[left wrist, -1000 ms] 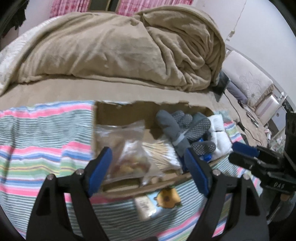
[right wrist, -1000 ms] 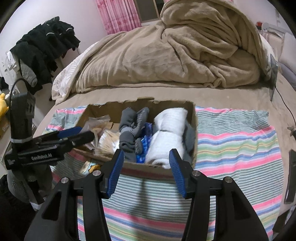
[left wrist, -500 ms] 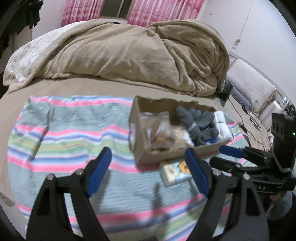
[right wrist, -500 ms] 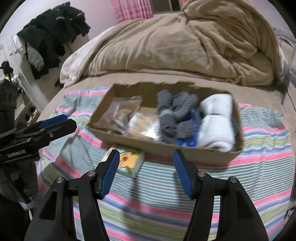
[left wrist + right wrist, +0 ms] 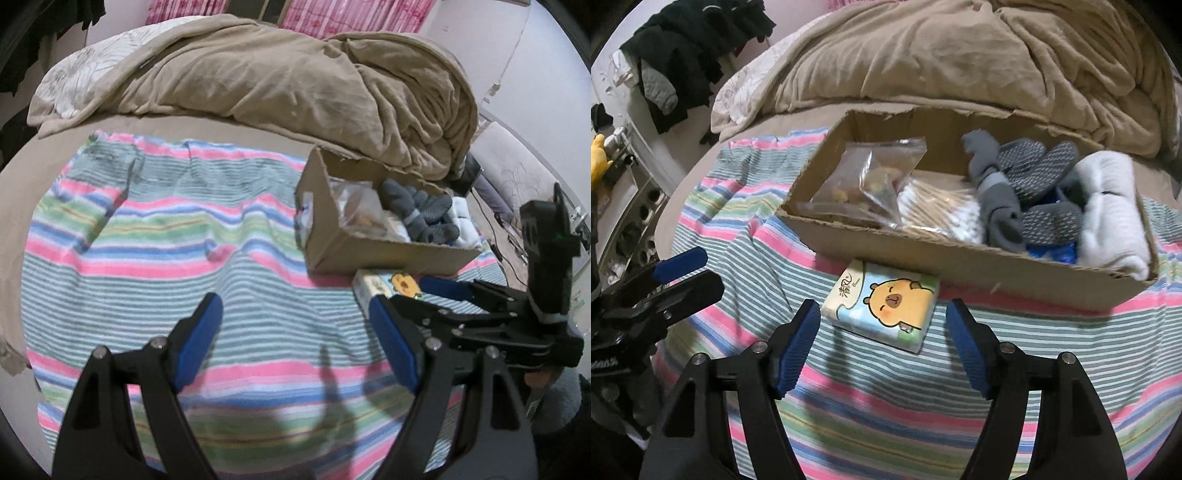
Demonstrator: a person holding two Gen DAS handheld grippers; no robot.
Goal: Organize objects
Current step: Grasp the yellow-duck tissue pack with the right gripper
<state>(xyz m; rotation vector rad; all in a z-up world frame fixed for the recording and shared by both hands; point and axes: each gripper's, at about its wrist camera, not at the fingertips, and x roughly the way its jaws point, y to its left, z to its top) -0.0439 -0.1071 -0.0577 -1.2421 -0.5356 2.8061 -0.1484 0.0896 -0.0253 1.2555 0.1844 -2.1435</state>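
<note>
My right gripper [image 5: 881,345] hovers with fingers apart around the tissue pack [image 5: 882,304], which lies on the striped towel [image 5: 849,410] just beside the cardboard box [image 5: 960,258]. My left gripper [image 5: 295,343] also hangs with fingers spread, holding nothing.

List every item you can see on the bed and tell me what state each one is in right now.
Left hand-held gripper: open, empty, over the striped towel.
Right hand-held gripper: open, empty, just short of the tissue pack.
Tissue pack: flat on the towel, outside the box.
Cardboard box: open-topped, nearly full.
Snack bag: sealed, in the box.
Cotton swabs: bagged, in the box.
Grey gloves: piled in the box.
White cloth: rolled, in the box.
Striped towel: spread out.
</note>
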